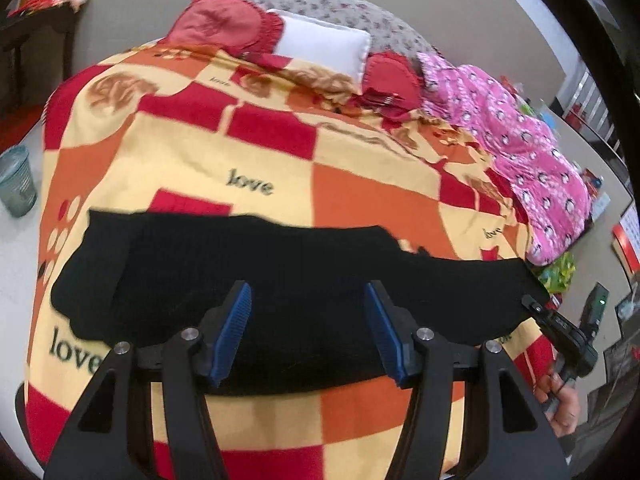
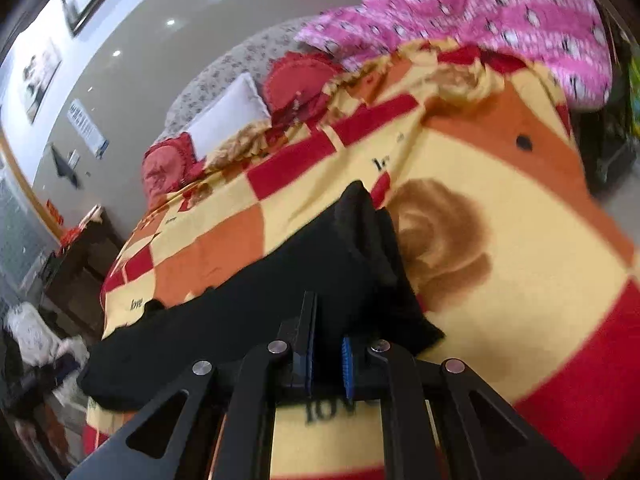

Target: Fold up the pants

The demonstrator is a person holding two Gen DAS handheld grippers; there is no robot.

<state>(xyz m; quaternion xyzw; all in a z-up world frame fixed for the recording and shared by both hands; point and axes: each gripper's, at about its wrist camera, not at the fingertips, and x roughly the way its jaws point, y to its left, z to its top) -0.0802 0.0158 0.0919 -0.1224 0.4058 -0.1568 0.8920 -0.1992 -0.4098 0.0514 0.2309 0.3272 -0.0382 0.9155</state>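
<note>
Black pants (image 1: 280,280) lie spread across the near part of a bed covered by a red, orange and yellow checked blanket (image 1: 260,148). My left gripper (image 1: 308,328) is open, its blue pads wide apart just above the pants' near edge, holding nothing. My right gripper (image 2: 326,356) is nearly closed on the pants' (image 2: 280,300) end, black cloth between its blue pads, and it lifts that end slightly. The right gripper also shows at the pants' right end in the left wrist view (image 1: 538,308).
A pink patterned quilt (image 1: 520,152) lies along the bed's right side. Red cushions (image 1: 224,24) and a white pillow (image 1: 324,44) sit at the head. A glass bin (image 1: 16,184) stands on the floor at left. A dark side table (image 2: 80,256) stands beside the bed.
</note>
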